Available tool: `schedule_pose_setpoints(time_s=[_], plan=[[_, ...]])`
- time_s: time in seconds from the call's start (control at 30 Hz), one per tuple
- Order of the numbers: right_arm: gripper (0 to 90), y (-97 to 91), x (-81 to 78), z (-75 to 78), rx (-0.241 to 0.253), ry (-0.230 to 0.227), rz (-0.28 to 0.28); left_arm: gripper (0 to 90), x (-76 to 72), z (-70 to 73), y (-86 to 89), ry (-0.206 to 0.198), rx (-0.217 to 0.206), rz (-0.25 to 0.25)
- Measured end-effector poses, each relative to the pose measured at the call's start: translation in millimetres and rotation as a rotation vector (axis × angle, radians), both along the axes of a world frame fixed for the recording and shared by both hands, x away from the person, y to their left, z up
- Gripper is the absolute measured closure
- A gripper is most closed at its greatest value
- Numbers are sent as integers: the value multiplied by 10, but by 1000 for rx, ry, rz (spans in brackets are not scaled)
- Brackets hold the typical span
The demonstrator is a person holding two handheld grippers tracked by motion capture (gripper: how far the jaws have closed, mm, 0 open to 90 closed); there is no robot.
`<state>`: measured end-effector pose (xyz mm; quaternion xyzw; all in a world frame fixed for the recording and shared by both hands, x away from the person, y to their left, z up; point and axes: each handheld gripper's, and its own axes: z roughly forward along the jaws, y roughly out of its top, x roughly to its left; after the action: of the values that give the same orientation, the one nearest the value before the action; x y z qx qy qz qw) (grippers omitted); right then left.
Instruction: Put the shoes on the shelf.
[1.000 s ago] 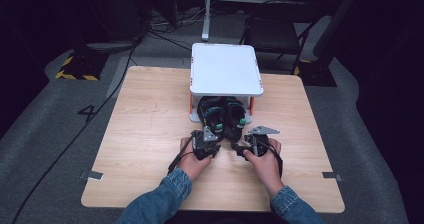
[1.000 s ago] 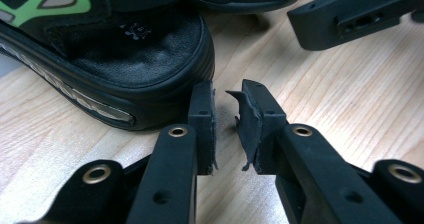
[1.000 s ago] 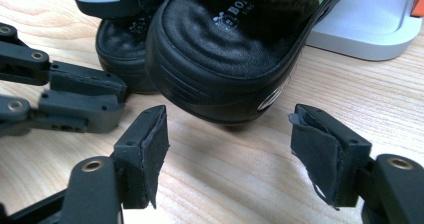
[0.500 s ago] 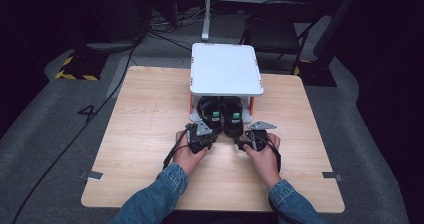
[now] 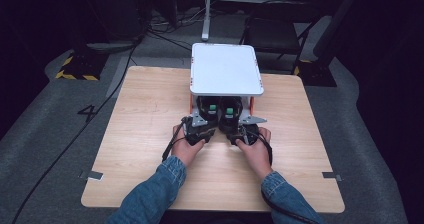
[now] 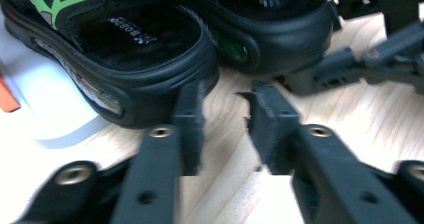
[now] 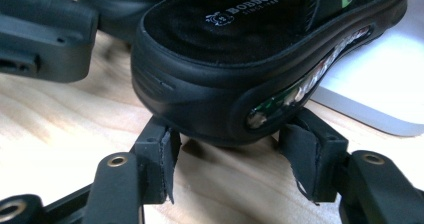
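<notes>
sandals' [image 5: 219,111] fronts: hidden under white shelf [image 5: 226,69] | right gripper view: toe cut off

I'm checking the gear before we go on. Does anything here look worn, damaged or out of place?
Yes: the foam pads on the right gripper look frayed and peeling at their edges, and those on the left gripper are ragged too. The two black sandals sit neatly side by side under the white shelf.

Light wooden table [image 5: 150,109] — white rack [image 5: 226,68], 2 black sandals [image 5: 220,111] beneath
</notes>
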<state>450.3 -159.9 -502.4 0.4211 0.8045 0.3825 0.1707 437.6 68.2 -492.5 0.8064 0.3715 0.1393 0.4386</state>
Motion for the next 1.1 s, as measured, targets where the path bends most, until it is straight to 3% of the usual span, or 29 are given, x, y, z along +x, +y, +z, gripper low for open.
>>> schedule_pose_setpoints(time_s=[0.07,0.23,0.43,0.53,0.6,0.67,0.73,0.87,1.0,1.1], plan=[[381,-29,-42,6,1,4,5,551,-44,39,23,-9,2,6],[318,-109,-138,71,63,0,-32,506,-73,138,135,-45,-5,71],[272,-35,-85,113,85,-24,-46,376,92,2,140,16,14,119],[225,-25,18,105,103,-2,-24,377,156,-52,126,-2,4,131],[235,-8,60,124,79,-12,-4,379,210,-66,153,20,-18,127],[240,3,110,148,61,-27,9,396,280,-31,174,19,-8,110],[257,6,175,160,47,-36,15,457,319,-19,183,0,-49,124],[286,19,308,154,28,-56,3,484,445,-15,156,-13,-27,137],[322,35,412,145,6,-83,-17,509,577,-8,94,-25,25,145],[328,37,497,134,21,-87,-36,509,680,12,74,-29,50,157]])
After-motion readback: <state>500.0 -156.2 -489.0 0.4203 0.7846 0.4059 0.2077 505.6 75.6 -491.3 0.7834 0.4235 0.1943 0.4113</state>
